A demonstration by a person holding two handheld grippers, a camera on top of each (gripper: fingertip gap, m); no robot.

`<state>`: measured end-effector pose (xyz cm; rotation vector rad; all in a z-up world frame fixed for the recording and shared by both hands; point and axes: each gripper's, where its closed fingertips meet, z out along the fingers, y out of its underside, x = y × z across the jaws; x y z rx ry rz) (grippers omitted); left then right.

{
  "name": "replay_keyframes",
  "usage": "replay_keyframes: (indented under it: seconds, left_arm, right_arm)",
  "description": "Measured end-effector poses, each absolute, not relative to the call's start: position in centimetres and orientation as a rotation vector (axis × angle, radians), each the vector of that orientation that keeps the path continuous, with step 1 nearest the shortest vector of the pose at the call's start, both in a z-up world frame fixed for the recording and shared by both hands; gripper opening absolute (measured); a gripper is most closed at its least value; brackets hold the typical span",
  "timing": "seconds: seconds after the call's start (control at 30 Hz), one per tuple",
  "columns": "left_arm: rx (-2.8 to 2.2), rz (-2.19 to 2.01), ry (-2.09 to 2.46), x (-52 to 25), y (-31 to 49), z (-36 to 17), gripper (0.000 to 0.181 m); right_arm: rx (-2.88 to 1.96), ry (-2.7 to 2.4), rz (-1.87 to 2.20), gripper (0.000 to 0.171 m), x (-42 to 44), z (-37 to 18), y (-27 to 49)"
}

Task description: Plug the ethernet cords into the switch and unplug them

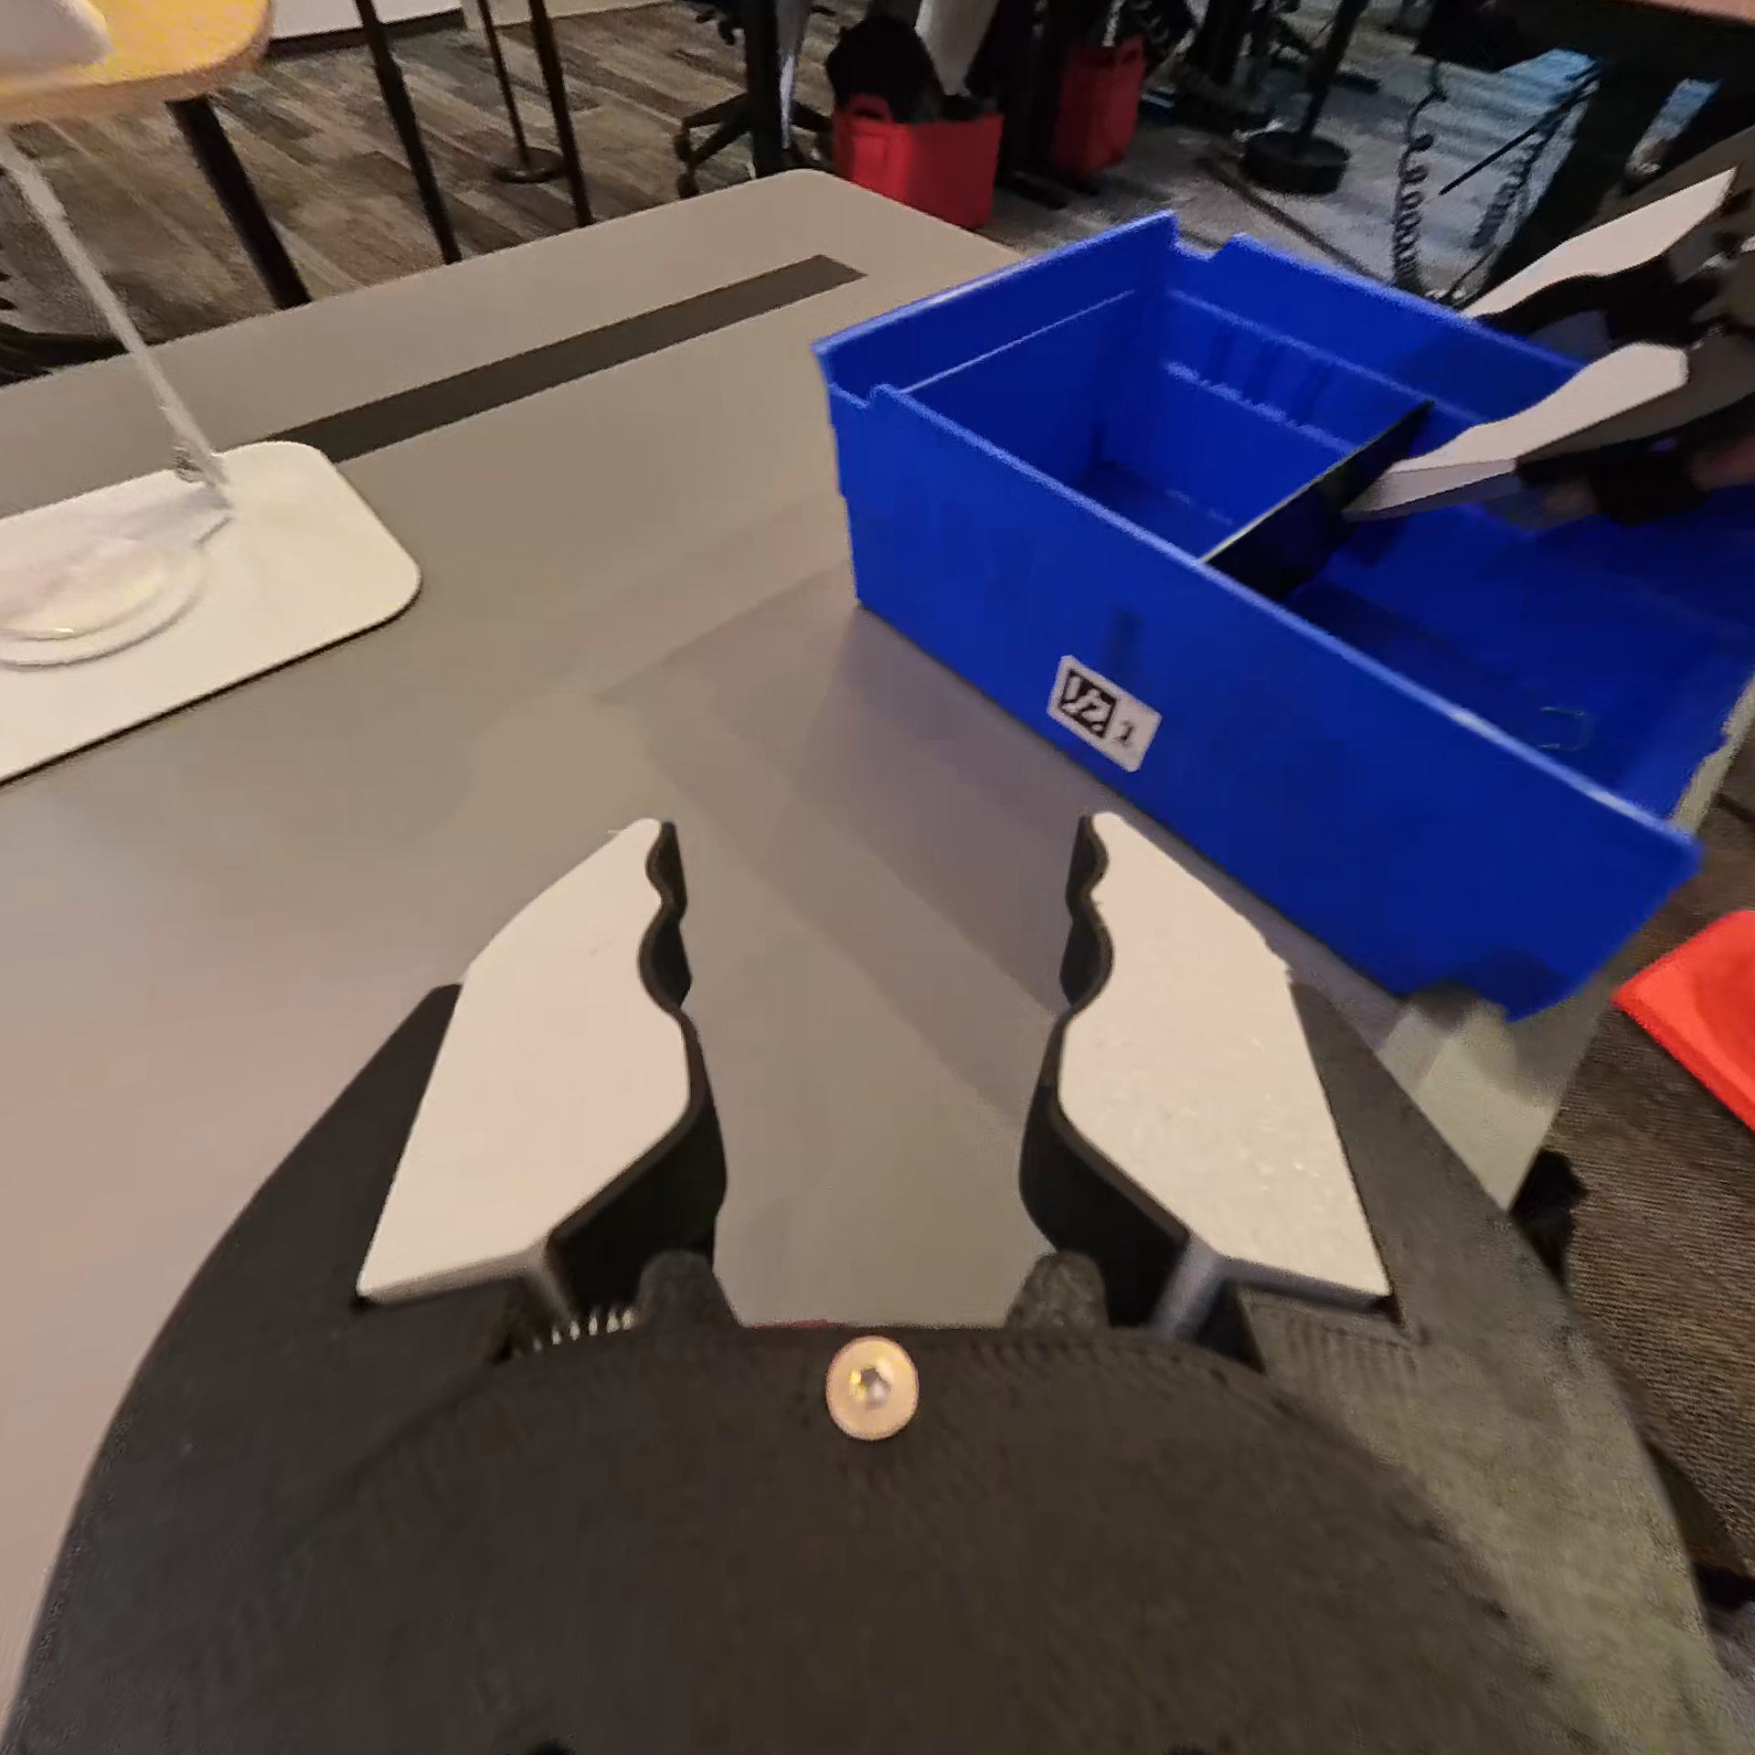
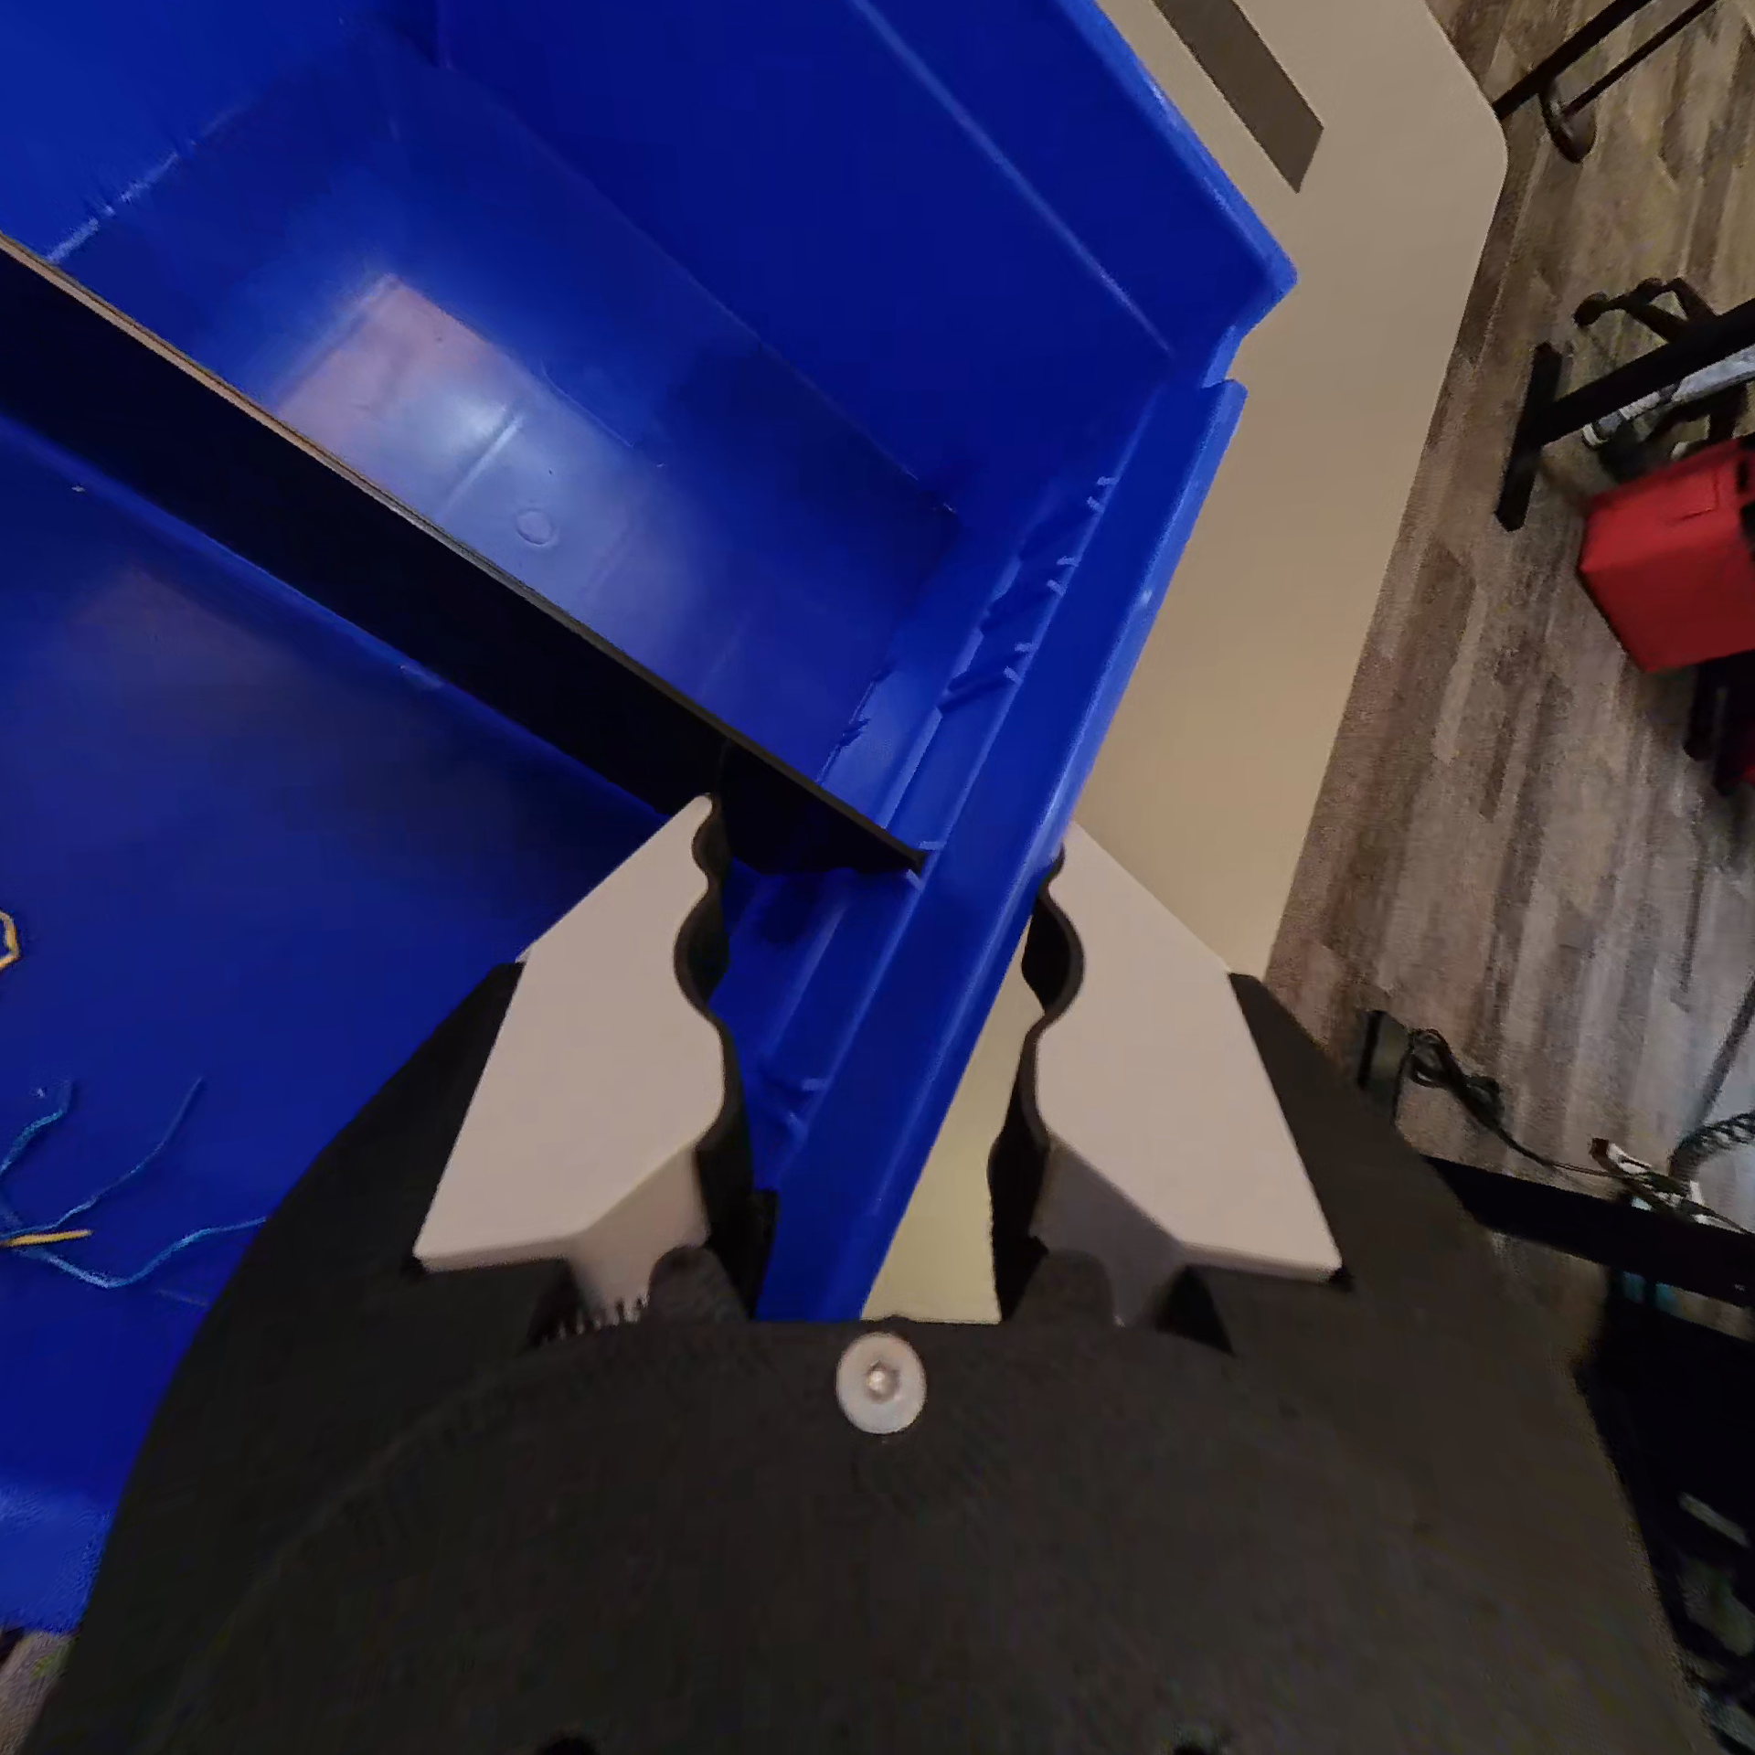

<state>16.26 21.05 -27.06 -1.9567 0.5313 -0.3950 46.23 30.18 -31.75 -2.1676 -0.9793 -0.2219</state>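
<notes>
Neither ethernet cords nor switch are in view. The right tongs (image 2: pixel 883 878) straddle, unclenched, the rim of the rigid blue plastic bin (image 1: pixel 1282 779); a firm wall, probably light. The left tongs (image 1: pixel 878 855) hover released over the grey bench (image 1: pixel 570 665) beside the bin.

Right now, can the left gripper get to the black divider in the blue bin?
Probably not cleanly. The left gripper is open over bare table, but the right gripper already sits at the black divider, straddling the blue bin wall beside it.
</notes>
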Motion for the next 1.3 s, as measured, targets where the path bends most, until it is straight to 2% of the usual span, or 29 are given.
replay_keyframes:
  seconds: [0.27, 0.37, 0.47, 0.57, 0.77, 0.9, 1.0, 1.3]
  left_arm:
    - [-1.940, -0.350, 0.515, 14.9, 21.7, -26.2, 0.078]
    - [-1.911, -0.327, 0.514, 14.0, 21.7, -25.1, 0.079]
    - [-1.841, -0.253, 0.520, 11.6, 21.6, -22.6, 0.078]
    - [-1.790, -0.085, 0.531, 5.7, 21.9, -19.2, 0.067]
    - [-1.836, 0.310, 0.608, -11.6, 22.5, -14.1, 0.061]
    - [-2.034, 0.525, 0.801, -21.2, 21.8, -16.1, 0.064]
    - [-2.213, 0.634, 0.986, -26.7, 21.2, -20.1, 0.067]
    - [-2.470, 0.357, 1.435, -29.6, 20.7, -29.6, 0.063]
  right_arm:
    - [-2.175, -0.992, -0.245, 0.061, 47.4, -31.8, 30.6]
    - [-2.138, -1.006, -0.355, 0.074, 48.2, -31.1, 30.8]
    - [-2.045, -0.992, -0.444, 0.079, 48.4, -28.8, 31.0]
    - [-1.927, -0.973, -0.452, 0.072, 47.3, -25.5, 30.6]
    - [-1.784, -0.944, -0.486, 0.067, 44.9, -20.4, 29.2]
    - [-1.720, -0.985, -0.380, 0.064, 41.2, -18.9, 27.9]
    - [-1.660, -1.067, -0.365, 0.067, 38.1, -18.7, 26.9]
    - [-1.510, -1.229, -0.231, 0.065, 28.7, -18.2, 23.5]
